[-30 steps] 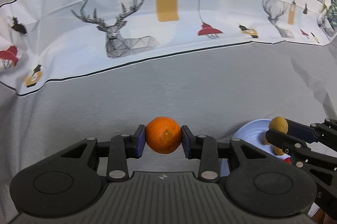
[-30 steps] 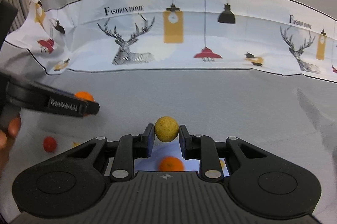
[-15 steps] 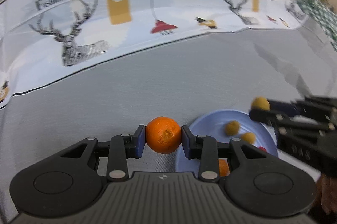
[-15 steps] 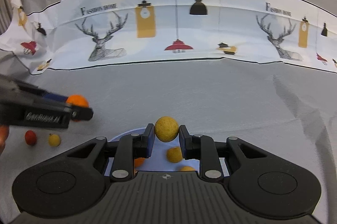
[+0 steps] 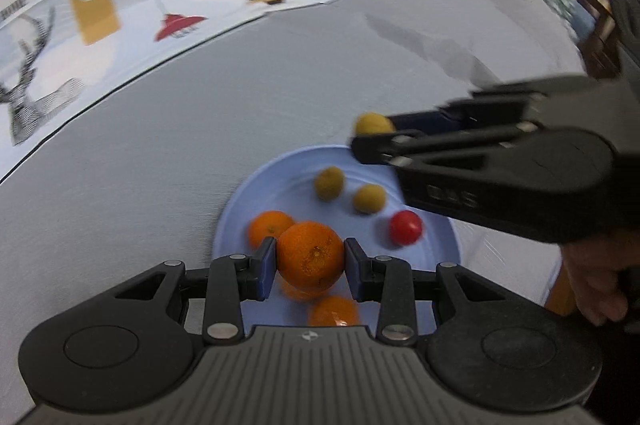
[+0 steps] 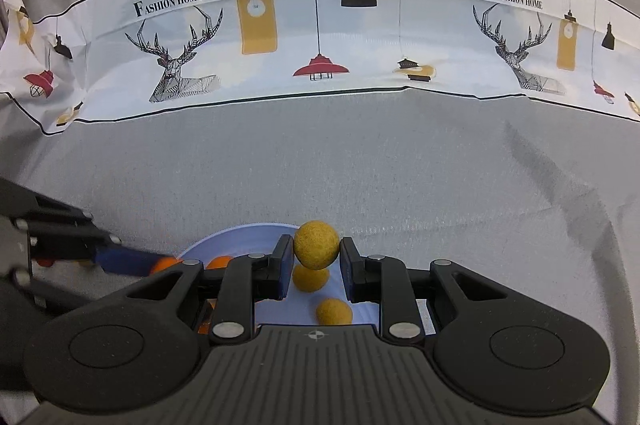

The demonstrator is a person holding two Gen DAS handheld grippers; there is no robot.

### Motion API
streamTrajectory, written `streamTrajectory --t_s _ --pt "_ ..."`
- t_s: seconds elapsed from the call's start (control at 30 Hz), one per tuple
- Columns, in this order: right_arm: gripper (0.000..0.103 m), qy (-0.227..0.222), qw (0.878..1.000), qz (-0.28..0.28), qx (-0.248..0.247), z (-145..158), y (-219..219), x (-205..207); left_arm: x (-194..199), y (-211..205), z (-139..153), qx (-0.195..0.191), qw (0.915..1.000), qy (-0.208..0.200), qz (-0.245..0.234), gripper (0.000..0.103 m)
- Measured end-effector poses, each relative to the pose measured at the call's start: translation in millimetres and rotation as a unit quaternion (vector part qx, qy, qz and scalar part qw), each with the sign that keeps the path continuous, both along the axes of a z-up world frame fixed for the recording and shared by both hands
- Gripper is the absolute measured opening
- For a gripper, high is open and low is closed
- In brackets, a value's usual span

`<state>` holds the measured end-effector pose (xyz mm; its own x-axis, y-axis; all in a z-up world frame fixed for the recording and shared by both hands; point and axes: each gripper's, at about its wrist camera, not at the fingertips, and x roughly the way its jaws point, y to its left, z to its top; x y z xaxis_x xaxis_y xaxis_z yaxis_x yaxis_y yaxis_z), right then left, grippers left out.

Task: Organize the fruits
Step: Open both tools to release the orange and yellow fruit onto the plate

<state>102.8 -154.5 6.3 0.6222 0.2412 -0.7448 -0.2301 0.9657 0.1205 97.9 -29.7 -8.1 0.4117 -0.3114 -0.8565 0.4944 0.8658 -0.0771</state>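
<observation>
My left gripper (image 5: 310, 259) is shut on an orange (image 5: 311, 252) and holds it above the near left part of a light blue plate (image 5: 240, 197). On the plate lie two oranges (image 5: 269, 227), two yellow-brown fruits (image 5: 329, 182) and a red fruit (image 5: 405, 227). My right gripper (image 6: 315, 257) is shut on a yellow-brown fruit (image 6: 316, 244) above the plate's far rim (image 6: 240, 231). It shows in the left wrist view (image 5: 370, 129) too. Two more yellow fruits (image 6: 334, 311) lie below it on the plate.
A grey cloth (image 6: 360, 165) covers the table. A white printed cloth with deer and lamps (image 6: 320, 37) hangs along the back. The left gripper reaches in from the left in the right wrist view (image 6: 132, 262). A small red fruit (image 6: 45, 262) lies on the cloth behind it.
My left gripper has swung right with the orange and now hangs over the plate. My right gripper has moved forward with the yellow fruit, over the plate's far side.
</observation>
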Motion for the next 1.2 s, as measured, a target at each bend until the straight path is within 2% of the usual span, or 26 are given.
streamTrajectory --t_s 0.13,0.17,0.3,0.43,1.2 --pt "0.026 0.015 1.0 0.011 -0.001 -4 3 2 -6 -10 -4 -0.004 0.9994 0.008 -0.033 0.042" --pt "0.026 0.019 1.0 0.012 -0.002 -6 4 1 -7 -11 -4 -0.003 0.9994 0.005 -0.035 0.046" --pt "0.028 0.023 1.0 0.012 -0.004 -10 6 2 -3 -7 -2 -0.007 0.9996 0.004 -0.025 0.048" --pt "0.036 0.021 1.0 0.007 -0.004 -10 5 3 0 -5 -4 0.004 0.9998 0.004 -0.019 0.048" --pt "0.044 0.009 1.0 0.007 -0.013 -8 13 4 0 8 -3 0.023 0.9997 -0.001 0.005 0.048"
